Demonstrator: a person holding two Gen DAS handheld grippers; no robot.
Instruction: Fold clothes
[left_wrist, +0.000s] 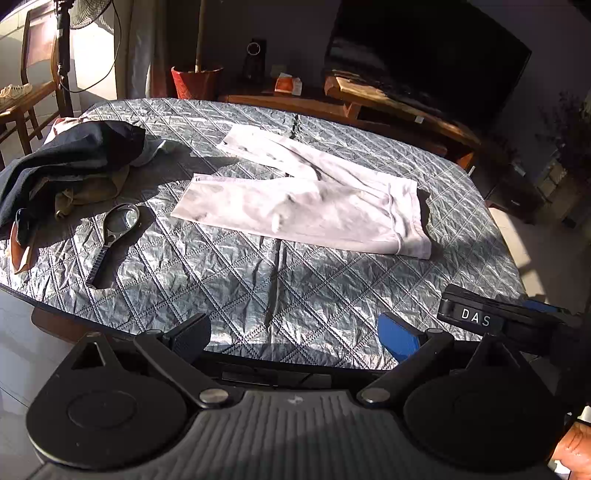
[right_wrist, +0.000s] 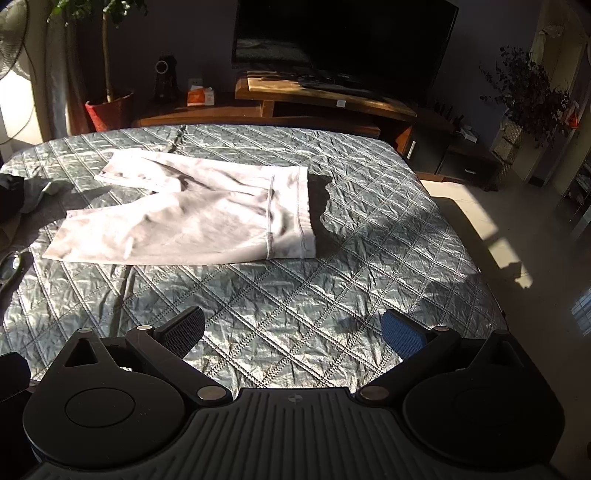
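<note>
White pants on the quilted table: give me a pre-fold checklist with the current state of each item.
1. White pants lie flat, legs spread apart: ok.
2. Left hand-held gripper open, empty: ok.
3. Right hand-held gripper open, empty: ok.
4. Magnifying glass apart from the pants: ok.
5. Dark clothes pile apart from the pants: ok.
6. Waistband fully flat: cannot tell, its far edge is in shadow.

Each gripper (left_wrist: 295, 338) (right_wrist: 293, 332) is matte black with ribbed grey housing, round pivot discs, silver screws, one black and one blue pad.
</note>
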